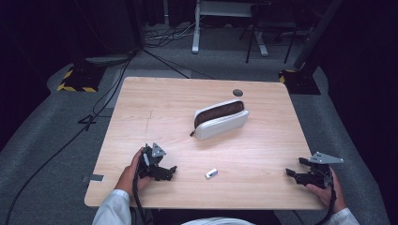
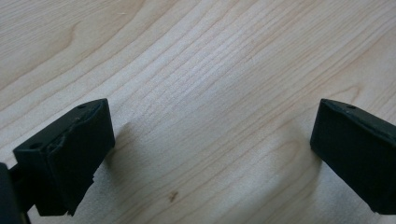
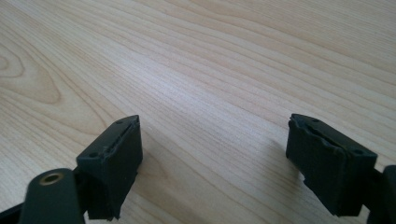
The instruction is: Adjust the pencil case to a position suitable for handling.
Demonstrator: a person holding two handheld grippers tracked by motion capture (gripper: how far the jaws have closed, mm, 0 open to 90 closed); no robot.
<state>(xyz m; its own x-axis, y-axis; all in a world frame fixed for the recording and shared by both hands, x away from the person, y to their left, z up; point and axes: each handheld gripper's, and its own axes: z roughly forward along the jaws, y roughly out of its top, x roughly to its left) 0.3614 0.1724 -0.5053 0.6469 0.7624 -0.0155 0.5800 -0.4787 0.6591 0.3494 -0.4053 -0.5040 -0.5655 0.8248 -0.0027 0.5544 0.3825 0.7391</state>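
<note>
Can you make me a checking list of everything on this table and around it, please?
Surface: light wooden table, bare around the things.
Job's things: white pencil case lying open, dark inside; small white eraser in front of it, apart.
Clutter: small dark round spot near the far edge.
Grippers: left tool open, beside the eraser, not touching; right tool open, holding nothing.
Cables: black cables across the floor at the left.
Surroundings: grey carpet, stand bases, dark room.

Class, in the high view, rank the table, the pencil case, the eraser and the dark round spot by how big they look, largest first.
1. Table
2. Pencil case
3. Eraser and dark round spot: both tiny and look about alike, so no ranking between them.
</note>
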